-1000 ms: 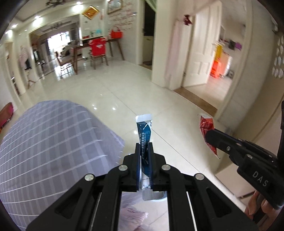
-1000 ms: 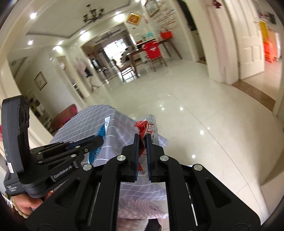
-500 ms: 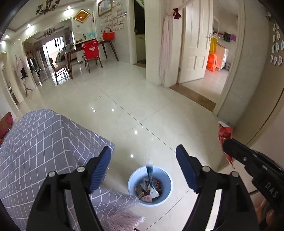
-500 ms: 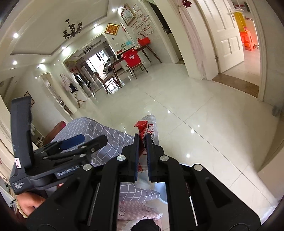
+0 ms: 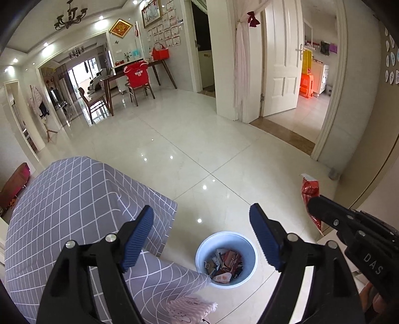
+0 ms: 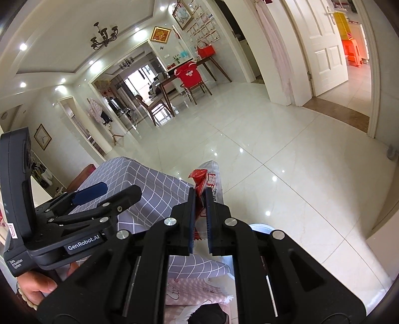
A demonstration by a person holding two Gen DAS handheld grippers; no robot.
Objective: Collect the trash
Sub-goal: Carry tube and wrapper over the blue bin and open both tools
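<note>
While the left gripper (image 5: 200, 233) hangs over the wrapper-filled blue bin (image 5: 225, 259) on the floor, its jaws are opening with nothing between them. Jaws of the right gripper (image 6: 199, 199) pinch a red snack wrapper (image 6: 202, 183).

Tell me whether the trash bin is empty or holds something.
Holds something: the pale blue bin stands upright on the floor with wrappers piled inside, seen from above.

floor (image 5: 199, 154): glossy cream tile | chandelier (image 5: 70, 18) | white door (image 5: 283, 62) open
</note>
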